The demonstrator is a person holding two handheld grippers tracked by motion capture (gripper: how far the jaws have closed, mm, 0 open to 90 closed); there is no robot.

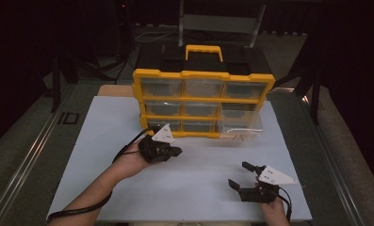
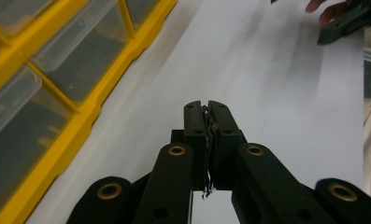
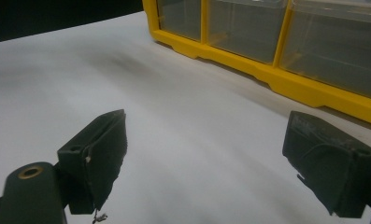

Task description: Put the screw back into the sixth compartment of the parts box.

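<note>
White surface (image 1: pixel 199 174) in a dark room, yellow drawer organizer (image 1: pixel 203 101) at its far side, left tongs (image 2: pixel 207 109) pressed together, right tongs (image 3: pixel 206 158) wide apart.

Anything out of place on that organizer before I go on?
Yes: the bottom-right clear drawer of the yellow organizer sticks out onto the white board, while the other drawers sit flush. Nothing looks spilled or broken.

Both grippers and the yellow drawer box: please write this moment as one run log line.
left gripper: shut, empty, near drawer box | right gripper: open, empty, over white board | bottom-right drawer: pulled out
</note>
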